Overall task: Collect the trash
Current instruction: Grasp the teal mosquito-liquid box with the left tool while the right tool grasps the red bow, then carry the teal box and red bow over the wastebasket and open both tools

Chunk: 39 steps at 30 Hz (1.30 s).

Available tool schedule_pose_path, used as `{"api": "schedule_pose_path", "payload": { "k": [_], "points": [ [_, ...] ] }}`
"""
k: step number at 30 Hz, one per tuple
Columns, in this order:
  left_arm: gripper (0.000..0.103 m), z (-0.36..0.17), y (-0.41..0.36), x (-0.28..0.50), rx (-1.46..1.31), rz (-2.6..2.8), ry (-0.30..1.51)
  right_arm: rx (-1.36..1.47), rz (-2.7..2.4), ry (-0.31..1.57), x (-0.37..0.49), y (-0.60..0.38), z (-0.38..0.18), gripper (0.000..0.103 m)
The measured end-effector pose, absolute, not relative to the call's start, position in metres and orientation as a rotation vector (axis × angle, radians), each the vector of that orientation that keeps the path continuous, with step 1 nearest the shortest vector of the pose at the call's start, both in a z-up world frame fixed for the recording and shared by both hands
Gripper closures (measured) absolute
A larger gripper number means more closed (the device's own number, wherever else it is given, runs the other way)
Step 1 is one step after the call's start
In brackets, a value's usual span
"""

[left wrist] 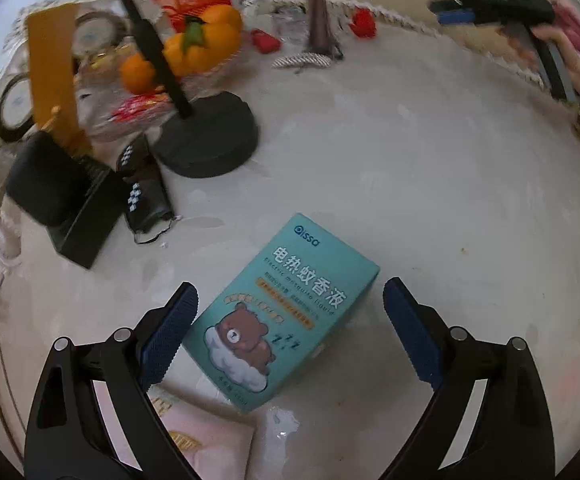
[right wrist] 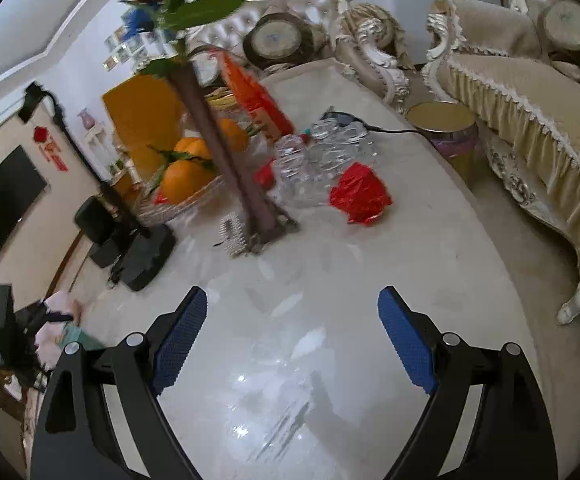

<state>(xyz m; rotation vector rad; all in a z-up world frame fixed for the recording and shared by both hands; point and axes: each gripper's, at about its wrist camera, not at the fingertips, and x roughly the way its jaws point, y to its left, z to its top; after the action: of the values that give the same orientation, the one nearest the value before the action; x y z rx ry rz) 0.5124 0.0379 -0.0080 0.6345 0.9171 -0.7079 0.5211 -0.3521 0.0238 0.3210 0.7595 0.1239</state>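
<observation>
A teal mosquito-liquid box [left wrist: 286, 312] with a brown bear lies flat on the white marble table [left wrist: 429, 184]. My left gripper [left wrist: 290, 308] is open, its blue pads on either side of the box without touching it. My right gripper [right wrist: 293, 312] is open and empty above bare tabletop [right wrist: 329, 280]. Ahead of it lie a crumpled red wrapper [right wrist: 359, 194] and crushed clear plastic bottles [right wrist: 317, 160]. The red wrapper [left wrist: 363, 22] and another red scrap [left wrist: 265, 40] show far off in the left wrist view. The right gripper [left wrist: 501, 0] shows at top right there.
A fruit basket with oranges [left wrist: 194, 44], a black round stand base [left wrist: 210, 140], a black mask [left wrist: 146, 196] and black box [left wrist: 70, 200] crowd the left side. A flower vase stem [right wrist: 226, 160] stands mid-table. A gold bin [right wrist: 445, 128] sits beside the sofa [right wrist: 529, 120]. Pink packaging [left wrist: 206, 448] lies below the box.
</observation>
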Motion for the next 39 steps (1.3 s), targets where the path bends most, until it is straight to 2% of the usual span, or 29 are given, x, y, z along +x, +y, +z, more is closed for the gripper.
{"api": "schedule_pose_path", "payload": {
  "k": [3, 8, 11, 15, 16, 17, 18, 19, 21, 23, 24, 34, 39],
  "points": [
    [0.012, -0.012, 0.031, 0.517, 0.614, -0.675, 0.971, 0.253, 0.057, 0.763, 0.535, -0.348, 0.018, 0.020],
    [0.012, -0.027, 0.026, 0.526, 0.371, -0.618, 1.180, 0.073, -0.080, 0.744, 0.570, -0.337, 0.010, 0.020],
    [0.011, -0.030, 0.014, 0.514, 0.407, -0.553, 1.115, -0.013, -0.129, 0.779, 0.599, -0.333, -0.003, 0.020],
    [0.011, -0.034, 0.017, 0.509, 0.310, -0.509, 1.080, -0.017, -0.145, 0.830, 0.629, -0.340, -0.021, 0.021],
    [0.011, -0.034, 0.016, 0.508, 0.315, -0.495, 1.068, -0.003, -0.146, 0.850, 0.634, -0.343, -0.025, 0.025],
    [0.011, -0.034, 0.016, 0.507, 0.306, -0.483, 1.062, 0.021, -0.138, 0.874, 0.637, -0.348, -0.028, 0.034],
    [0.014, -0.034, 0.017, 0.506, 0.296, -0.468, 1.054, 0.056, -0.117, 0.889, 0.639, -0.353, -0.031, 0.051],
    [0.024, -0.034, 0.018, 0.505, 0.287, -0.457, 1.048, 0.080, -0.117, 0.882, 0.637, -0.358, -0.029, 0.070],
    [0.029, -0.031, 0.022, 0.504, 0.255, -0.441, 1.035, 0.096, -0.118, 0.883, 0.633, -0.362, -0.028, 0.073],
    [0.048, -0.028, 0.024, 0.502, 0.244, -0.415, 1.016, 0.086, -0.122, 0.867, 0.625, -0.363, -0.026, 0.074],
    [0.054, -0.026, 0.027, 0.501, 0.226, -0.409, 1.015, 0.080, -0.121, 0.859, 0.622, -0.361, -0.023, 0.075],
    [0.054, -0.010, 0.045, 0.482, 0.068, -0.376, 1.012, 0.131, -0.064, 0.837, 0.560, -0.347, 0.018, 0.075],
    [0.054, 0.047, 0.032, 0.408, 0.095, -0.419, 0.915, 0.106, 0.071, 0.771, 0.474, -0.326, 0.066, 0.075]
  ]
}}
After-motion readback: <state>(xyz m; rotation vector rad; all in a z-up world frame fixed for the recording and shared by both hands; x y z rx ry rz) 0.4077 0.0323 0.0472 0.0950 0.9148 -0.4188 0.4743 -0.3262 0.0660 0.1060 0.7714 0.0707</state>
